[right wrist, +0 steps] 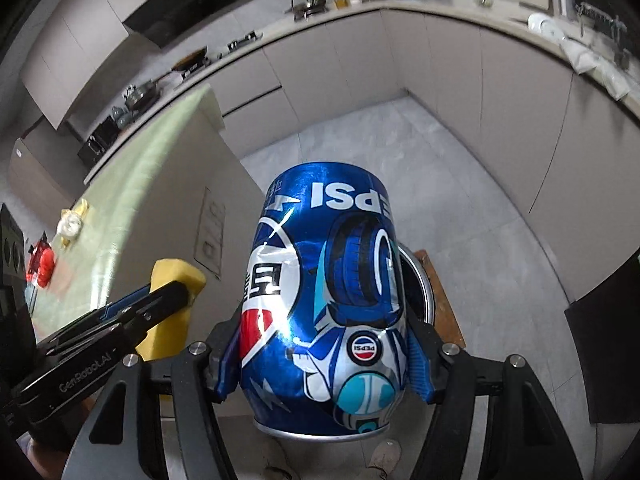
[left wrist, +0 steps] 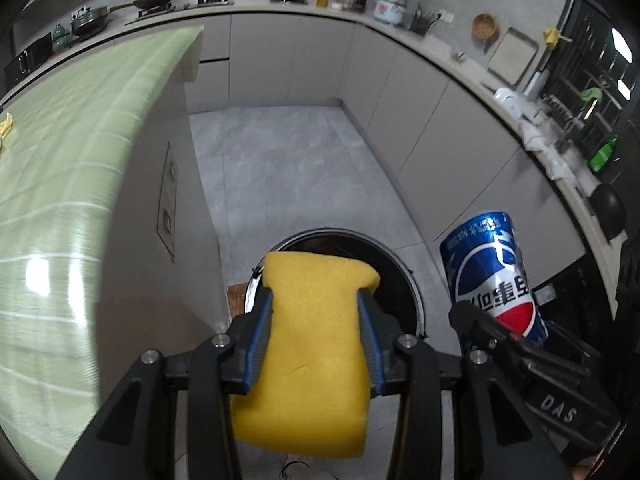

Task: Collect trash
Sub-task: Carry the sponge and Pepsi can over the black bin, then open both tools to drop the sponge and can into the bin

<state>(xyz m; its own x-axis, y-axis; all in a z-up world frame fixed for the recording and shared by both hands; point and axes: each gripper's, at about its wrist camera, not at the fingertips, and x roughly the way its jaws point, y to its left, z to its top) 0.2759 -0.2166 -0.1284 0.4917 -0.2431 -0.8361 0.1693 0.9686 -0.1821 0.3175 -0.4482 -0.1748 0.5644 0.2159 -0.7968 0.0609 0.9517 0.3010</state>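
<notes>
While a yellow sponge [left wrist: 316, 344] is clamped in the left tool [left wrist: 316, 334], a blue can [right wrist: 324, 304] is clamped in the right tool [right wrist: 324, 354]; both are held above a round bin [left wrist: 400, 280] on the floor [left wrist: 288, 176].

**Open floor ahead, island wall on the left**

The grey tiled floor [left wrist: 280, 168] lies bare between the island's side wall [left wrist: 176, 184] on the left and the cabinet fronts [left wrist: 440, 120] on the right. The round bin [left wrist: 404, 272] stands open-mouthed below the yellow sponge [left wrist: 316, 340]. The Pepsi can [right wrist: 324, 300] fills the space just right of it.
</notes>
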